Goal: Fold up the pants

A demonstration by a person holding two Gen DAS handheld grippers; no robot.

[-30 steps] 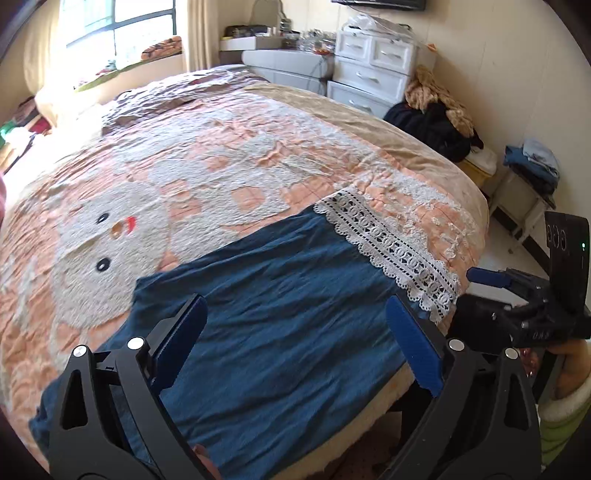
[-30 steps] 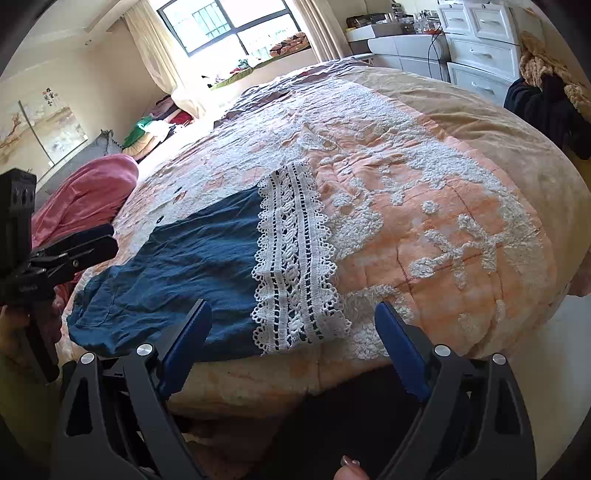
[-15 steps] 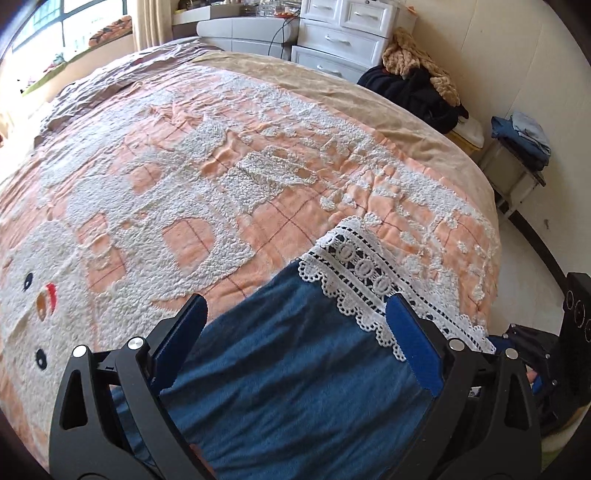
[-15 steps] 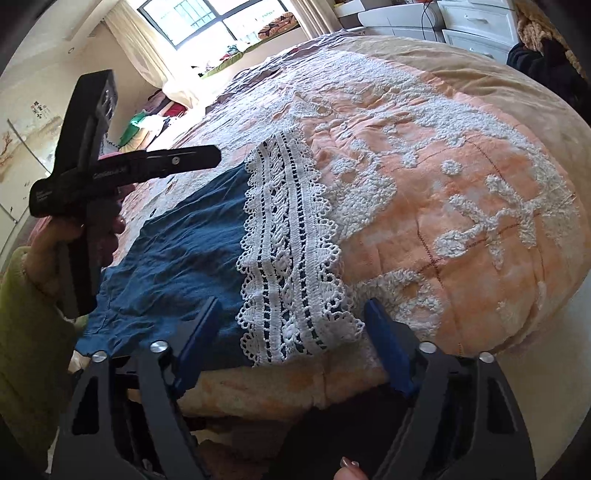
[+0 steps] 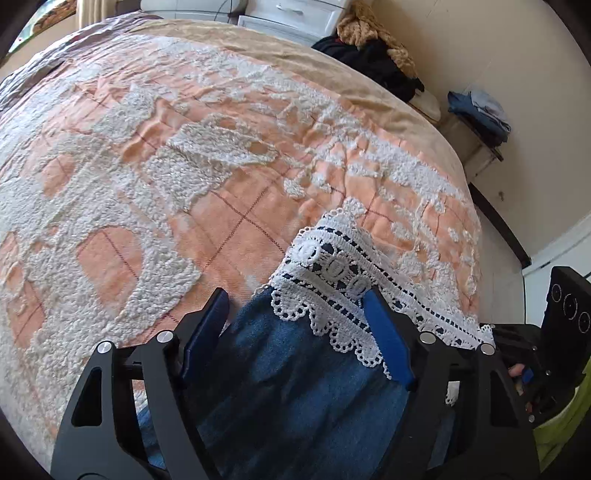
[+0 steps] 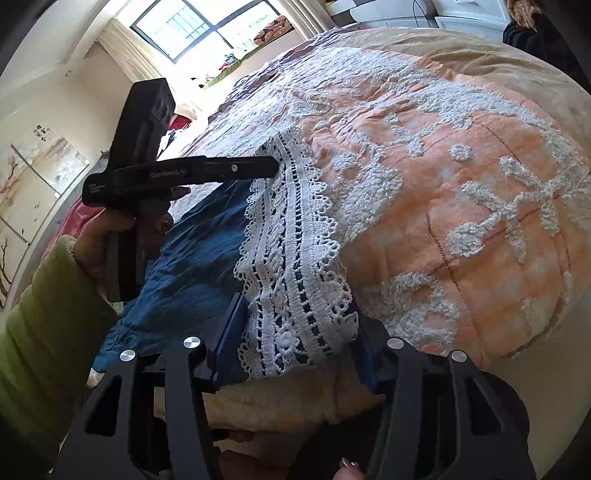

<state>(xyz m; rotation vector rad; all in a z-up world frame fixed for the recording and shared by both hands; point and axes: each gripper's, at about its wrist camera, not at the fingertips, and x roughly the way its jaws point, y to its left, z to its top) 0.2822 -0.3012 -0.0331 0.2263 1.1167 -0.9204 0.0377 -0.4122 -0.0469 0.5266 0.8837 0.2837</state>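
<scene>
left wrist view: the blue pants [image 5: 295, 387] lie on the bed [image 5: 147, 184], their white lace hem [image 5: 332, 280] bunched between the closing jaws of the left hand-held gripper [image 5: 295, 328]; grip not yet certain.

right wrist view: the right hand-held gripper [image 6: 295, 332] closes around the lace hem's [image 6: 295, 277] near end.

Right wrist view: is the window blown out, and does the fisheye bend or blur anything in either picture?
Right wrist view: the bright window is overexposed, the orange-and-white quilted bedspread bulges from fisheye distortion; left wrist view: even daylight, the white lace hem of the blue pants sharp, dark corners vignetted.
</scene>
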